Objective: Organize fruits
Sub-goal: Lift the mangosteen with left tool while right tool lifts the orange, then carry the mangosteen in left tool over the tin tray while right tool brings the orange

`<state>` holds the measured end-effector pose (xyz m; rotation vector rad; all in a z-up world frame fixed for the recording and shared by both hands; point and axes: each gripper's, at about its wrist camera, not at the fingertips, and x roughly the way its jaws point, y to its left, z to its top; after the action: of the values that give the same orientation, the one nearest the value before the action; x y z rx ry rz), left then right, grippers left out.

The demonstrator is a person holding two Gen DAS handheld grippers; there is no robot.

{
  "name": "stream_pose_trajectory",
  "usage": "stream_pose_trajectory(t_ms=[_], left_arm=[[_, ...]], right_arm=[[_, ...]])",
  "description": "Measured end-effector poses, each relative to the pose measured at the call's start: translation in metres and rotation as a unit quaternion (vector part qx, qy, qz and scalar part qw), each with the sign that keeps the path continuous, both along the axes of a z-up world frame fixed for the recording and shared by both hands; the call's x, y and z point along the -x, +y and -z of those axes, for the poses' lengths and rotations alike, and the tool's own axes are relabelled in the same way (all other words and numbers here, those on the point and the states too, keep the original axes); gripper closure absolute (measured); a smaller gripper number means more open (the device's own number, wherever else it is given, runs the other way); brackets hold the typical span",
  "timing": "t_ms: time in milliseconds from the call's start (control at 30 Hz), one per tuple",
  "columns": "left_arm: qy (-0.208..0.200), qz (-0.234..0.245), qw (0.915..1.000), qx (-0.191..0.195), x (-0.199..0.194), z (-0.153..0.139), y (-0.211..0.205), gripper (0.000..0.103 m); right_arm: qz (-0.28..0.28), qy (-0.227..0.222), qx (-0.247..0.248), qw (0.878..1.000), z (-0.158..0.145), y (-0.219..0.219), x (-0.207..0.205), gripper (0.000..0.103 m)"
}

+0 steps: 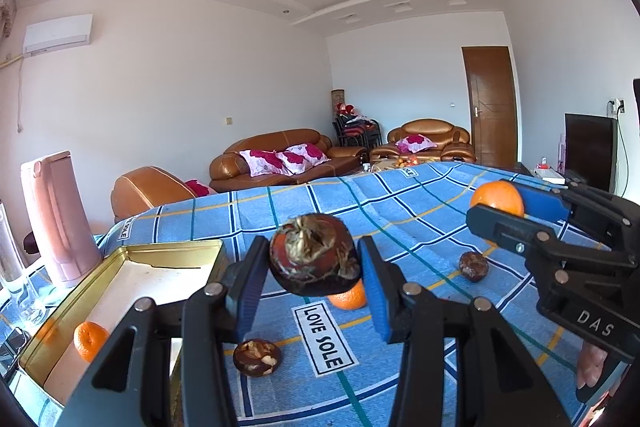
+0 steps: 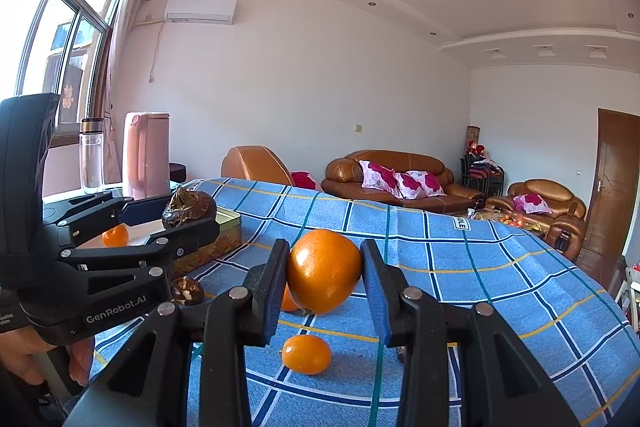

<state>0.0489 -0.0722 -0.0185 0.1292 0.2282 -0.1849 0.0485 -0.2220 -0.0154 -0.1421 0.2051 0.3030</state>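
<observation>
My left gripper [image 1: 312, 259] is shut on a dark brown, shrivelled fruit [image 1: 314, 254], held above the blue checked cloth [image 1: 400, 211]. Further right, my right gripper [image 1: 502, 205] holds an orange [image 1: 496, 198]. The right wrist view shows that gripper [image 2: 325, 277] shut on the orange [image 2: 324, 277], with the left gripper [image 2: 176, 217] and its brown fruit [image 2: 188, 213] off to the left. A gold tin [image 1: 132, 259] at the left holds one small orange [image 1: 90, 341]. Loose on the cloth lie two brown fruits [image 1: 257, 357] [image 1: 473, 266] and small oranges [image 1: 349, 297] [image 2: 306, 354].
A pink kettle [image 1: 58, 219] and a clear bottle [image 2: 91, 157] stand behind the tin at the table's left end. A person's hand [image 2: 24, 359] grips the left handle. Sofas [image 1: 280, 157] and a wooden door [image 1: 494, 107] lie beyond the table's far edge.
</observation>
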Motion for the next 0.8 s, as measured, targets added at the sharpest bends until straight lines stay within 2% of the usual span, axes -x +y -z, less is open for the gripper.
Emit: stream_pose_trajectory(t_ms=[800], left_arm=[[0.010, -0.041, 0.9991, 0.008, 0.002, -0.005, 0.041, 0.056]], right_arm=[[-0.055, 0.020, 0.021, 0.998, -0.002, 0.051, -0.015, 0.065]])
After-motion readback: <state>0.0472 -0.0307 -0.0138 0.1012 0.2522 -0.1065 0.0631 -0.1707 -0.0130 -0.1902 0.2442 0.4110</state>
